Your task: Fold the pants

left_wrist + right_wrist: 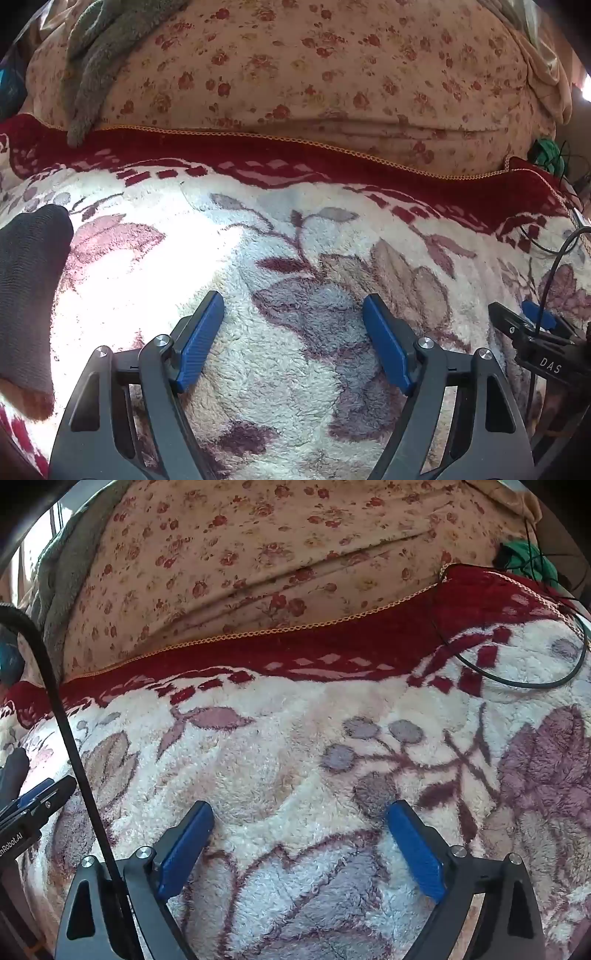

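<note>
The left gripper (293, 308) and right gripper (300, 814) hover with fingers spread apart, holding nothing, over a fleecy flowered blanket (295, 236). Dark pants (31, 288) lie on it at the left gripper's far left.

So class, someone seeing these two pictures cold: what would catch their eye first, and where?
The fluffy white blanket with purple leaves fills both views beneath the open blue fingers. Behind it runs the blanket's red border, then a rose-print cushion. A dark garment sits at the left wrist view's left edge.
</note>
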A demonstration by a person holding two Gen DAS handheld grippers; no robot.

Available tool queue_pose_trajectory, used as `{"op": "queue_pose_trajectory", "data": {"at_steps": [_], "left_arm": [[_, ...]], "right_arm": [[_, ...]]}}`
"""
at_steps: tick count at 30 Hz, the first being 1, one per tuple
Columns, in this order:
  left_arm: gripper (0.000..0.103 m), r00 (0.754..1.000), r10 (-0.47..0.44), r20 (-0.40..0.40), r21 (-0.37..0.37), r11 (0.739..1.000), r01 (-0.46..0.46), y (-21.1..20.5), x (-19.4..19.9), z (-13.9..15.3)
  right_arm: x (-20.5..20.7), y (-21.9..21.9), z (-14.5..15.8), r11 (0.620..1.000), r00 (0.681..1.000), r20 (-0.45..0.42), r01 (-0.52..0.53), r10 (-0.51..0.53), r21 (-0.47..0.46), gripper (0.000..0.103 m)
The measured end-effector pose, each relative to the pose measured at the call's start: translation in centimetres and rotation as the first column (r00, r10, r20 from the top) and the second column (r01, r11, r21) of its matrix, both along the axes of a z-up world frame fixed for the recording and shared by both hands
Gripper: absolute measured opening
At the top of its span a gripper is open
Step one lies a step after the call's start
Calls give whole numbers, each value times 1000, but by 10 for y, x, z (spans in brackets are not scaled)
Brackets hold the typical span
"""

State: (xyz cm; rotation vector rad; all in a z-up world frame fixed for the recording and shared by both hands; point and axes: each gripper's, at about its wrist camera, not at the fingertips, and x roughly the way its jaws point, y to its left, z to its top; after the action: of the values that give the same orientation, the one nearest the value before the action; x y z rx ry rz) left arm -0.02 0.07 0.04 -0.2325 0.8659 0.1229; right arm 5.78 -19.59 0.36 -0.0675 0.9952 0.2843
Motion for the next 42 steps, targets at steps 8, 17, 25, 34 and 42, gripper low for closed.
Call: {"op": "queue_pose_trajectory", "data": {"at_steps": [8,17,25,34,42], "left_arm": [[78,1000,0,1,-1,1000,0,0,0,0],[78,1000,0,1,-2,1000,0,0,0,0],[78,1000,0,2,-1,1000,0,0,0,0],[78,1000,0,1,-4,1000,0,1,0,2],[78,1000,0,1,-3,1000,0,2,1,0]], "right_arm": [[1,-23,2,1000,1000,0,-1,1,2,95],[1,-41,3,999,1000,1,25,-25,36,95],[1,-46,4,999,999,2,33,-33,40,95],[1,-49,4,998,999,5,44,-44,40,95],[3,-55,3,998,999,5,47,-47,43,95]]}}
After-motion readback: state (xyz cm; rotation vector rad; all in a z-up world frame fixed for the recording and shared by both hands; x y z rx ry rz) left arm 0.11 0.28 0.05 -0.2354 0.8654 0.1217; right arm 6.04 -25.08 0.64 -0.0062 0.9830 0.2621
